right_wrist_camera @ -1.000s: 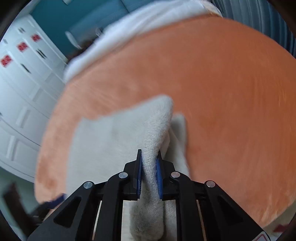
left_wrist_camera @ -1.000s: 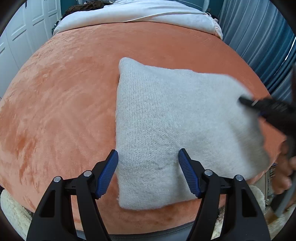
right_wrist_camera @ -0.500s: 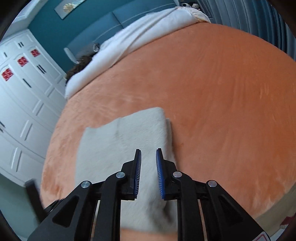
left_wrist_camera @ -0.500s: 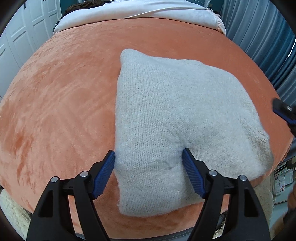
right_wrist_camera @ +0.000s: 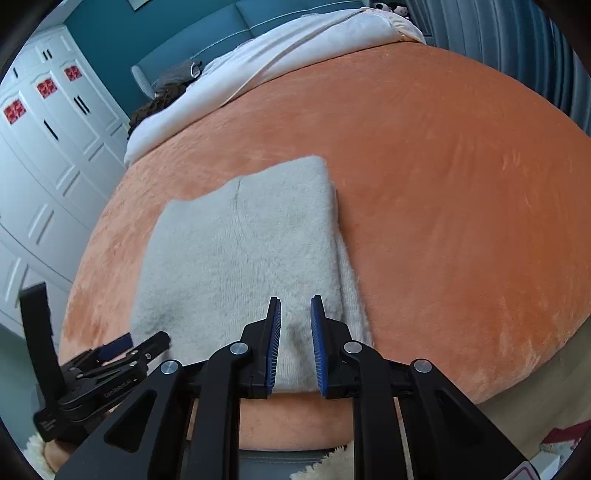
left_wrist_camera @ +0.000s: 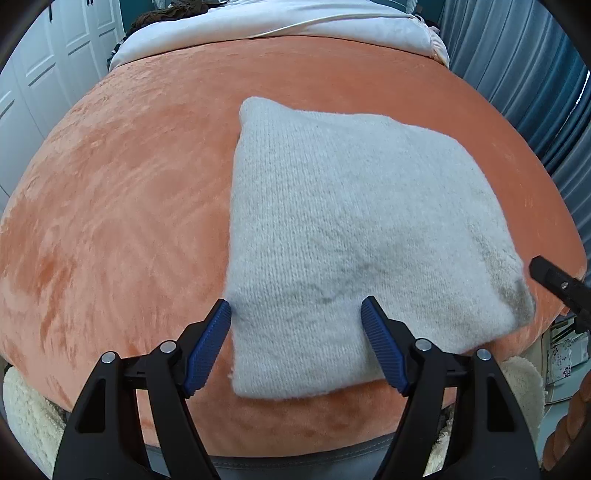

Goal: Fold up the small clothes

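1. Your left gripper [left_wrist_camera: 295, 319] stands with its jaws spread wide and holds nothing; its blue pads straddle the near left part of the folded knit garment [left_wrist_camera: 354, 236].
2. Your right gripper [right_wrist_camera: 295, 317] is parted by a narrow gap and is likewise empty, poised over the garment's near right edge [right_wrist_camera: 343, 288].
3. Folded into a rough rectangle, the pale grey garment lies flat on the orange plush bedspread [left_wrist_camera: 129, 192], close to the bed's near edge.
4. Judged from its fuzzy knit surface, the garment is light, soft and limp. It will likely sag and stretch if lifted by one point, and the plush beneath may drag on it. Take hold at corners or along a doubled edge, both layers together.
5. At the right side a lower layer [right_wrist_camera: 351, 273] peeks out past the top fold; the stack is not flush.
6. Hidden or unclear: how many layers lie beneath, and what garment it is. White bedding [left_wrist_camera: 280, 26] at the far end covers whatever lies beyond.
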The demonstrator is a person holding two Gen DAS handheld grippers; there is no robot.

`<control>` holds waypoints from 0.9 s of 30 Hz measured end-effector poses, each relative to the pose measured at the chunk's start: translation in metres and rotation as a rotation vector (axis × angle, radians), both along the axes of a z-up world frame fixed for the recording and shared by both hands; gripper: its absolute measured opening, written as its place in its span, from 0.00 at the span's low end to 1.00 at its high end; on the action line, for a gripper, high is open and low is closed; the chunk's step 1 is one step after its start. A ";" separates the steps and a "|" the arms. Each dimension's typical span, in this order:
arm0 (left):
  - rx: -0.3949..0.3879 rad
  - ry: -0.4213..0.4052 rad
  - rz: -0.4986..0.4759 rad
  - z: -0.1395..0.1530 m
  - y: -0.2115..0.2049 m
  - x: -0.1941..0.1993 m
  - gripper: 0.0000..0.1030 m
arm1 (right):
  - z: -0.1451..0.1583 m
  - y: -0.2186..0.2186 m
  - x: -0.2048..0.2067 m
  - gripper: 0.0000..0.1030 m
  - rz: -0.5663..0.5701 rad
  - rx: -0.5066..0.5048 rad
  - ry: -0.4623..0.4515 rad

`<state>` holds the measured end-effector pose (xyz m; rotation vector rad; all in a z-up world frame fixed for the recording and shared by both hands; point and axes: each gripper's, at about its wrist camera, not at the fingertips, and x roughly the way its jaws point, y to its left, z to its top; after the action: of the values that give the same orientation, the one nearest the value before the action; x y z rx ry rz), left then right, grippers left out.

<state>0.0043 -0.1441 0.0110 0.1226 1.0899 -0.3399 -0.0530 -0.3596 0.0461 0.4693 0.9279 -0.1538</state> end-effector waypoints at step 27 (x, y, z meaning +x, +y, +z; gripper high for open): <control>0.041 0.036 -0.016 -0.016 0.010 -0.025 0.75 | -0.016 -0.034 -0.035 0.31 -0.073 0.121 -0.033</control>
<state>-0.0202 -0.1345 -0.0052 0.1624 1.1322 -0.3350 -0.0883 -0.3939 0.0304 0.6163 0.8914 -0.1569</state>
